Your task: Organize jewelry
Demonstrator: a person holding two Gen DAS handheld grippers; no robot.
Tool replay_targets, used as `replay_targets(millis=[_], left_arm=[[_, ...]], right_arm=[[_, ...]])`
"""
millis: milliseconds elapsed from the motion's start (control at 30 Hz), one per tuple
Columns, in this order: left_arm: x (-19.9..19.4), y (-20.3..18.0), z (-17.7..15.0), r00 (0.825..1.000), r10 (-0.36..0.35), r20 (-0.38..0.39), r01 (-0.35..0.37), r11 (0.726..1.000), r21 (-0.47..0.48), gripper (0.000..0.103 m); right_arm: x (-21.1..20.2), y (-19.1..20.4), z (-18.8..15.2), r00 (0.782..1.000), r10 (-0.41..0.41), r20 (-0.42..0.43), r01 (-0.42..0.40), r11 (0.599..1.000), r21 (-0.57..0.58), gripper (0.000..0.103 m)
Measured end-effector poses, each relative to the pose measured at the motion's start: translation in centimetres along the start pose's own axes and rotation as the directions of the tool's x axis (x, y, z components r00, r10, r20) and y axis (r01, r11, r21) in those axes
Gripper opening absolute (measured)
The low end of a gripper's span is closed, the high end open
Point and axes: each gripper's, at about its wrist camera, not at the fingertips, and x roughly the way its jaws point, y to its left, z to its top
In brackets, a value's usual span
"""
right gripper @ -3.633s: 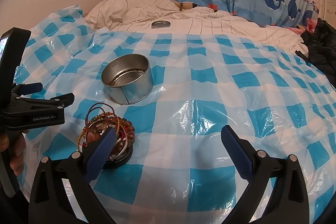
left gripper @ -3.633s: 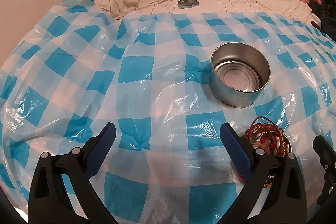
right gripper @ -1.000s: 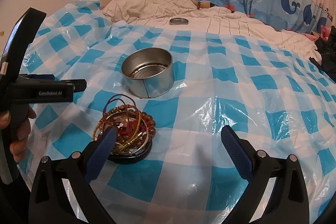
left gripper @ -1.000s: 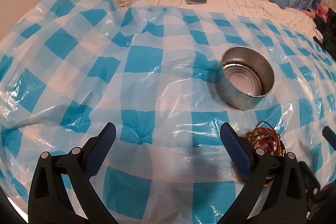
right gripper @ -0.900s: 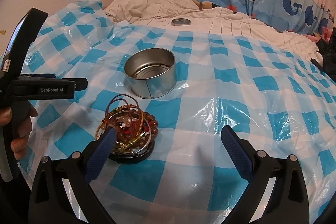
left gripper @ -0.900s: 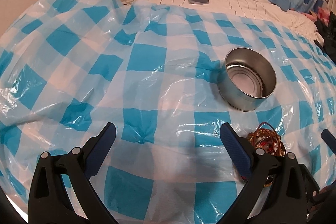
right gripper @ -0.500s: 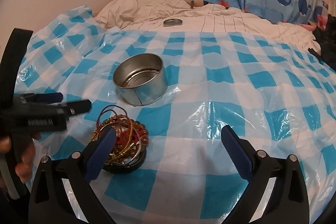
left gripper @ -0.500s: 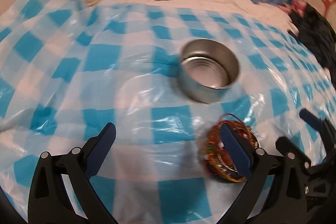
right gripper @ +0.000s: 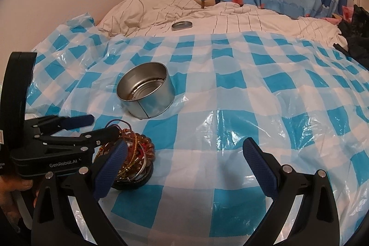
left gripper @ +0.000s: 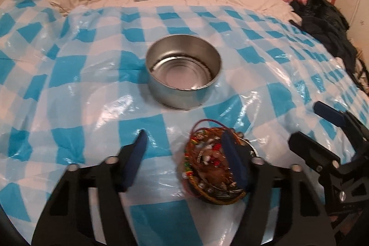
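Nothing is sorted yet: the tin (left gripper: 183, 78) is empty, my left gripper (left gripper: 184, 150) is closing beside the jewelry pile (left gripper: 213, 164), holding nothing, and my right gripper (right gripper: 184, 158) stands apart.

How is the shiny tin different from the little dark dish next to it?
The tin is silver, tall-sided and empty; the dark dish is black, low and heaped with bracelets. The tin looks wider than the dish. The tin stands alone; the left tool reaches over the dish's heap. Both are round and sit on the checked sheet.
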Motion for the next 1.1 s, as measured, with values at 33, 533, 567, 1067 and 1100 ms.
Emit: replay_targets(millis=[33, 533, 567, 1067, 1100], left_arm=[[0.1, 0.0, -0.1, 1.0, -0.023, -0.008, 0.023, 1.0, -0.004, 0.036], [-3.7, 3.1, 0.7, 0.983, -0.166, 0.077, 0.173, 0.98, -0.098, 0.003], [-4.2, 3.7, 0.9, 0.982, -0.161, 0.095, 0.172, 0.979, -0.112, 0.003], [-5.8, 6.5, 1.9, 0.979, -0.127, 0.161, 0.156, 0.97, -0.188, 0.003], [-5.8, 6.6, 1.9, 0.979, -0.126, 0.161, 0.157, 0.969, -0.191, 0.003]], right_arm=[[0.0, 0.0, 0.0, 1.0, -0.002, 0.001, 0.002, 1.0, -0.002, 0.096], [0.4, 0.3, -0.4, 1.0, 0.007, -0.016, -0.007, 1.0, -0.03, 0.096], [0.5, 0.6, -0.5, 1.0, 0.013, -0.019, -0.014, 0.999, -0.044, 0.096], [3.8, 5.1, 0.8, 0.983, 0.166, -0.073, -0.177, 0.965, -0.195, 0.064], [4.2, 5.1, 0.9, 0.981, 0.172, -0.085, -0.185, 0.963, -0.196, 0.061]])
